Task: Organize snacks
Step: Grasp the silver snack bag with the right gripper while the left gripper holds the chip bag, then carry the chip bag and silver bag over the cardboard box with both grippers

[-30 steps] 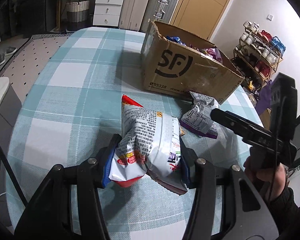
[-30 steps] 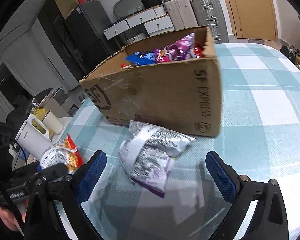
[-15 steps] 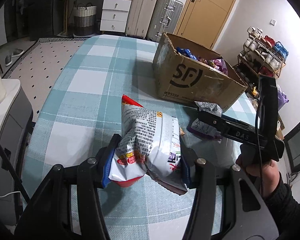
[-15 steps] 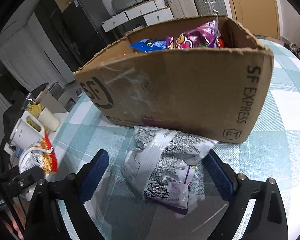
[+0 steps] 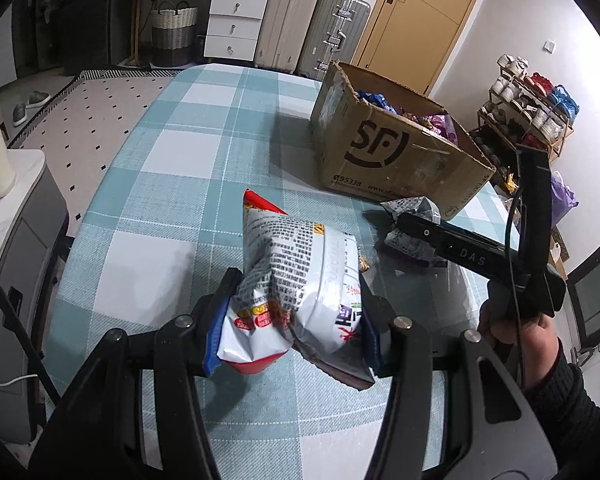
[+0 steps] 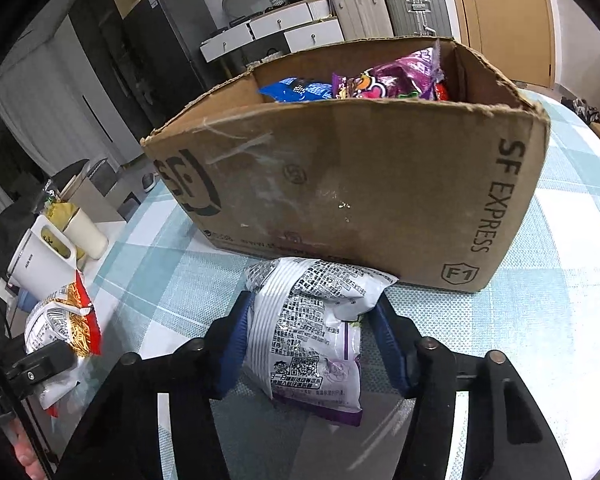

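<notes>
My left gripper [image 5: 292, 320] is shut on a silver and red snack bag [image 5: 300, 276] and holds it above the checked tablecloth [image 5: 172, 208]. My right gripper [image 6: 312, 336] is shut on a silver and purple snack bag [image 6: 308, 332] that lies on the cloth against the front of the SF cardboard box [image 6: 360, 184]. The box also shows in the left wrist view [image 5: 388, 152] and holds several snack bags [image 6: 384, 80]. The right gripper shows from the side in the left wrist view [image 5: 404, 224], and the red bag at the left of the right wrist view [image 6: 64, 328].
A white kettle [image 6: 40, 256] and a cream cup [image 6: 84, 232] stand on a side cabinet left of the table. Suitcases [image 5: 312, 32], drawers [image 5: 232, 24] and a shoe rack [image 5: 528, 108] stand beyond the table.
My right gripper moved forward over the purple bag and closed on it. My left gripper kept hold of the red bag and lifted it higher and back.
</notes>
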Tool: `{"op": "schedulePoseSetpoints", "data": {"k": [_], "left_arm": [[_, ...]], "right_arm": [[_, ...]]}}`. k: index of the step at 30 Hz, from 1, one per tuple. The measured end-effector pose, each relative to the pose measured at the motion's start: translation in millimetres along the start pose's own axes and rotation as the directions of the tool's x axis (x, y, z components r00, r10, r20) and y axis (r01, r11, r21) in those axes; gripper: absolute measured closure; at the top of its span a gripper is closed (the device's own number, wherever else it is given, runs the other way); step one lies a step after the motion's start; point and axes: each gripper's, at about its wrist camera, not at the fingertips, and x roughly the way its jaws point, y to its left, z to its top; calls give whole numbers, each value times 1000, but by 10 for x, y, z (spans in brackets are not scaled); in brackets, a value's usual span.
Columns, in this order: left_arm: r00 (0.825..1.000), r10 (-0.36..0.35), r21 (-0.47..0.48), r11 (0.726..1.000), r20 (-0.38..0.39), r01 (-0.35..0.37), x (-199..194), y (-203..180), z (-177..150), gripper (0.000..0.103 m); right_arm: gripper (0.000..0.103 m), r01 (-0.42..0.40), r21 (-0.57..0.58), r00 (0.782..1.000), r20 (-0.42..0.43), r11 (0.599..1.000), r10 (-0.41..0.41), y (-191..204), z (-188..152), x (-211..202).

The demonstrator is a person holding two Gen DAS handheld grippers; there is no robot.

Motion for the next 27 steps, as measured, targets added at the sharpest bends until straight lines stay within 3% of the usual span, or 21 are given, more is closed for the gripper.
{"op": "schedulePoseSetpoints", "data": {"k": [15, 27], "left_arm": [[1000, -3, 15, 1000, -12, 4, 29, -88, -19, 53], [1000, -25, 37, 999, -19, 26, 69, -273, 46, 53]], "right_arm": [[51, -40, 12, 999, 4, 999, 40, -35, -50, -79], [51, -90, 43, 995, 45, 995, 88, -157, -131, -413]]}}
